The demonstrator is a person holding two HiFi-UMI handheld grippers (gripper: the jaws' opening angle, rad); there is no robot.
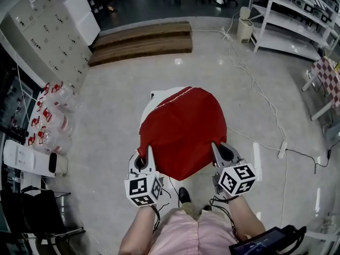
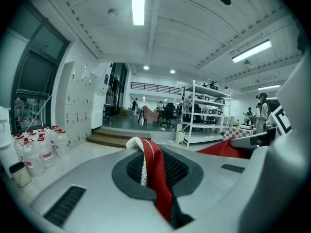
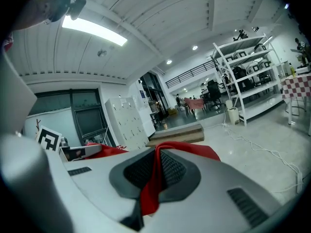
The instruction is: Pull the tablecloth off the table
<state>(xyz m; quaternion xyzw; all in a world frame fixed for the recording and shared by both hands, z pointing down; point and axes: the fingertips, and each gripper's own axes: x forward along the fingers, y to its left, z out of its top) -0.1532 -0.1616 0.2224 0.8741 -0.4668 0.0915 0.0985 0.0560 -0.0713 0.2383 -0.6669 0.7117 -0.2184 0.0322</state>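
Only the head view shows the table (image 1: 151,109) under the tablecloth (image 1: 183,132).

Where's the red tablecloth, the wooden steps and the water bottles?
red tablecloth (image 1: 183,129), head view, middle of cloth
wooden steps (image 1: 143,48), head view, nearer step
water bottles (image 1: 57,122), head view, one bottle

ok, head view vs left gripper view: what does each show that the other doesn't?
Head view only: the red tablecloth spread over the table, the white table top bared at the far left, the person's shoe.
Left gripper view only: the cloth's hem clamped between the shut jaws of the left gripper, the ceiling strip light.
Both: the tablecloth, water bottles, wooden steps, white shelving.
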